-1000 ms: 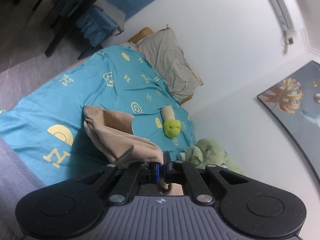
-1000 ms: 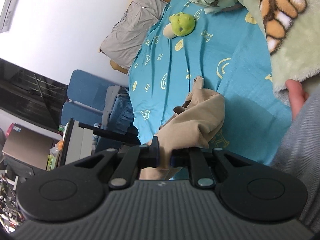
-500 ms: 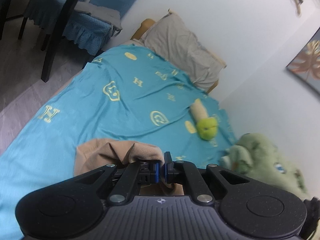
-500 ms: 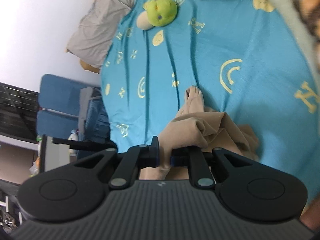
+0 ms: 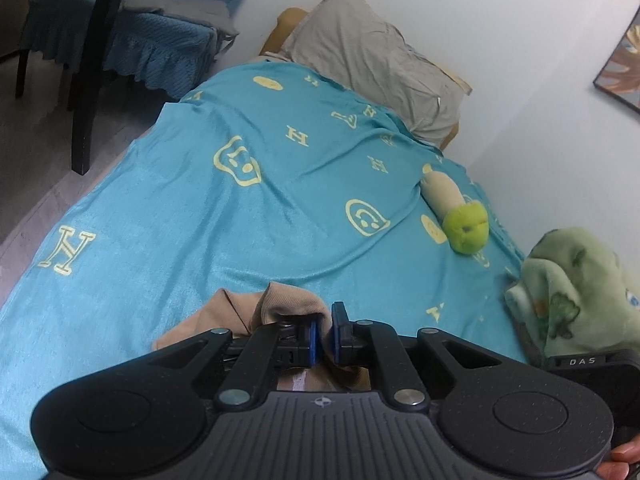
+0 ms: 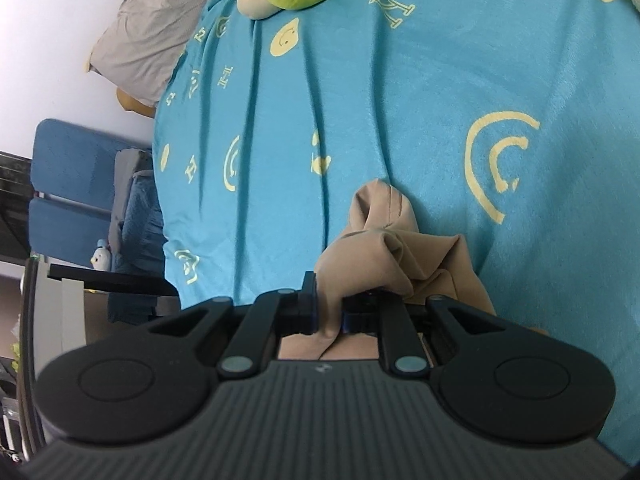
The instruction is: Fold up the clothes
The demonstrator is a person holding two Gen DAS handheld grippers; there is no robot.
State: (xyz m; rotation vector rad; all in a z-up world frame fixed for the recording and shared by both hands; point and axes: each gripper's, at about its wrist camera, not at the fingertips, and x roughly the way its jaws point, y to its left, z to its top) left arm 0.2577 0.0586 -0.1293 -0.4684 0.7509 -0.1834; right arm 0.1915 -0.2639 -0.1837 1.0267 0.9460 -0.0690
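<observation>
A tan garment [image 5: 280,304] lies bunched on the turquoise bedspread [image 5: 240,220] close in front of both tools. My left gripper [image 5: 323,338] is shut on a fold of its fabric, the cloth pinched between the blue pads. In the right wrist view the same tan garment [image 6: 400,248] is crumpled low on the bedspread [image 6: 400,100], and my right gripper [image 6: 330,312] is shut on another fold of it. Most of the garment is hidden under the gripper bodies.
A green plush toy [image 5: 466,228] lies on the bed towards the wall, with a grey pillow [image 5: 372,64] at the head. A green fleece blanket [image 5: 576,292] is heaped at the right. A blue covered chair [image 5: 132,48] and a dark table leg [image 5: 94,68] stand left of the bed.
Both grippers have come down towards the bed with the garment still held. The garment hung up off the bedspread a second ago and now rests bunched on it.
</observation>
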